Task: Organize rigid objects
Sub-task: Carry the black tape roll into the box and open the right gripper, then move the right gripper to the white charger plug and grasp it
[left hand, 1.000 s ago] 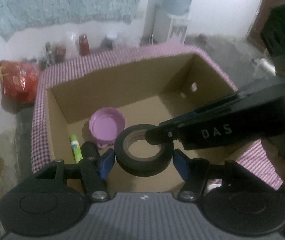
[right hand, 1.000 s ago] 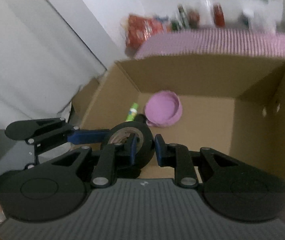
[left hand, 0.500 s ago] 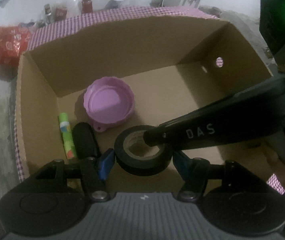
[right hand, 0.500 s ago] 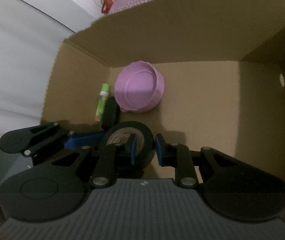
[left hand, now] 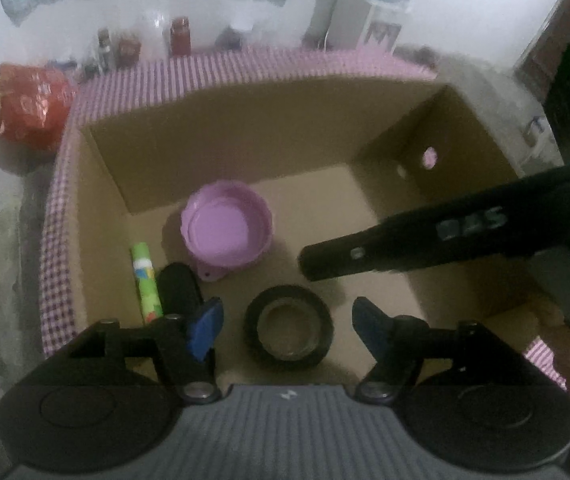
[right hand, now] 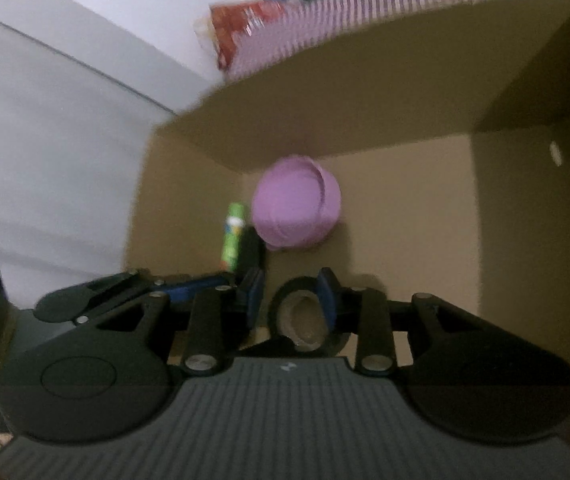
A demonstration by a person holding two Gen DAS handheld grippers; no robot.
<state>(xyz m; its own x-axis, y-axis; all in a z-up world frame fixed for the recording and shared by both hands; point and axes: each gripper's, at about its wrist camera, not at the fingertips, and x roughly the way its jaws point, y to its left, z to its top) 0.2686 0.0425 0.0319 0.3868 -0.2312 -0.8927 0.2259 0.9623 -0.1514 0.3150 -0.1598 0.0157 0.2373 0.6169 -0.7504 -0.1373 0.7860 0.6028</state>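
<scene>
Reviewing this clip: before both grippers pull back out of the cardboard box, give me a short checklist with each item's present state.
1. Black roll of tape lies flat on the floor of the brown cardboard box: ok.
2. Left gripper clear of the tape; its jaws have just been opening, with gaps on both sides of the roll: ok.
3. Right gripper clear of the tape; its jaws have just been opening, but one blue pad overlaps the roll in the right wrist view: cannot tell.
4. Purple round lid, green tube and black oblong object lie apart from the tape: ok.
5. Right gripper's finger above the tape, not through its hole: ok.
</scene>
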